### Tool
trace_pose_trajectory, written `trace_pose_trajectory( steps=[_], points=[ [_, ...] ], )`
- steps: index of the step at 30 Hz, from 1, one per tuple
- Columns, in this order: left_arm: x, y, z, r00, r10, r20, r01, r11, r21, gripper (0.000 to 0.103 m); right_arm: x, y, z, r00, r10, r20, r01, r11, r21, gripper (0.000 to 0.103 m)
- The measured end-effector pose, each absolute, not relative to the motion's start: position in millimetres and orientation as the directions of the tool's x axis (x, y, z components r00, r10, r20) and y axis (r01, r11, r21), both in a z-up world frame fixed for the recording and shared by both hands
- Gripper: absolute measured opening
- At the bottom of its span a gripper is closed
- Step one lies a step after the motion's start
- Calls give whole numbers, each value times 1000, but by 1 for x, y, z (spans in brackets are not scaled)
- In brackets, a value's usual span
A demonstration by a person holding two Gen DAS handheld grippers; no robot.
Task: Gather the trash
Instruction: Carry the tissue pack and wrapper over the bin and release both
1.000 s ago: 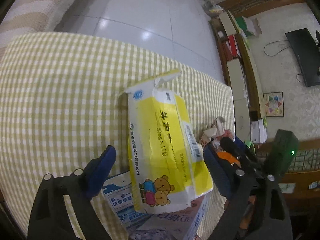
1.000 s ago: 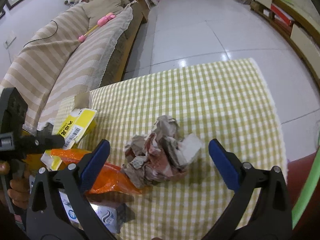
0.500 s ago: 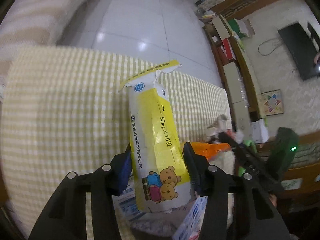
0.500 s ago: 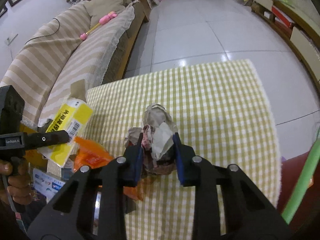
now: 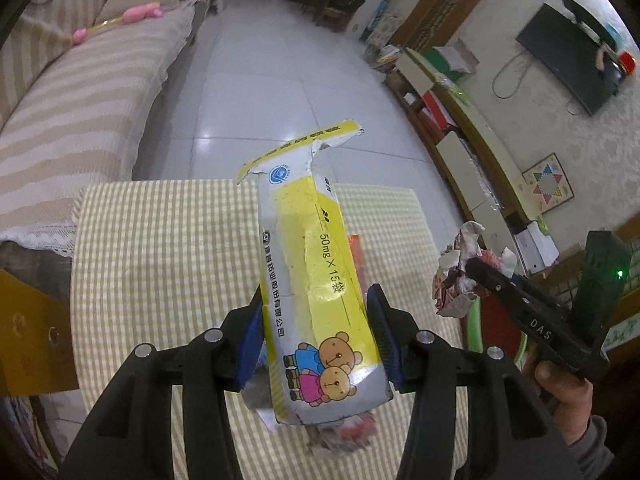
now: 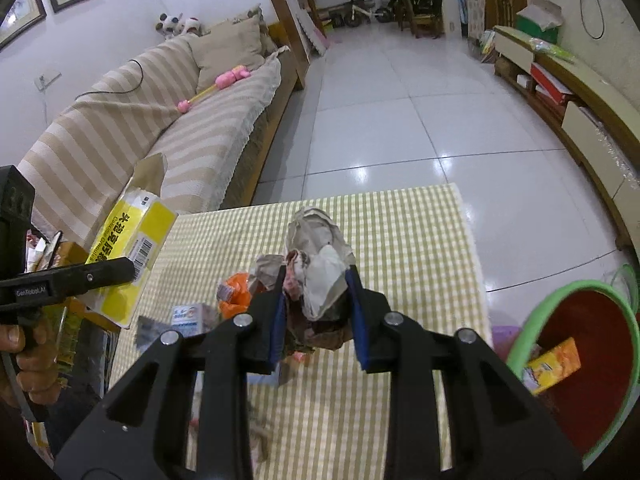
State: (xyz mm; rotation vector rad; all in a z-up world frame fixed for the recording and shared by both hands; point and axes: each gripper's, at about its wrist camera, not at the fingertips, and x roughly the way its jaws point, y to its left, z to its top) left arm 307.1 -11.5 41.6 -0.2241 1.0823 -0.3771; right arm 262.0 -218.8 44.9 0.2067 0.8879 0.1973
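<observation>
My left gripper (image 5: 316, 336) is clamping the yellow box (image 5: 316, 280) near its bear-printed end — its long axis is running away from me, torn flap farthest. My right gripper (image 6: 318, 312) is pinching the crumpled paper wad (image 6: 316, 256) above the checked tablecloth (image 6: 420, 240).

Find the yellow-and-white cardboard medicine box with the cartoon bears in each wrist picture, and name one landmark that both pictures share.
Left wrist view: yellow-and-white cardboard medicine box at centre, clamped between the left gripper fingers.
Right wrist view: the box at the left edge, above the green-checked tablecloth.
Shared landmark: the beige striped sofa with the pink toy on it.
</observation>
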Motion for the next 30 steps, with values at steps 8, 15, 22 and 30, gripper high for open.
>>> trace_pose_trajectory(
  steps=[8,15,22,30],
  points=[
    [258,-39,58,421,-411,-809,233,911,-341,46,216,-232,66,636,240,-734,-64,963,260,27],
    [228,-63,58,409,-422,-809,262,904,-339,46,185,-245,74,647,230,-727,-45,963,265,27],
    [218,-88,61,401,-432,-808,295,896,-333,46,165,-267,81,662,206,-721,-13,964,264,27],
    [220,-131,63,368,-459,-808,357,873,-334,46,152,-300,82,679,168,-715,47,961,271,27]
  ],
)
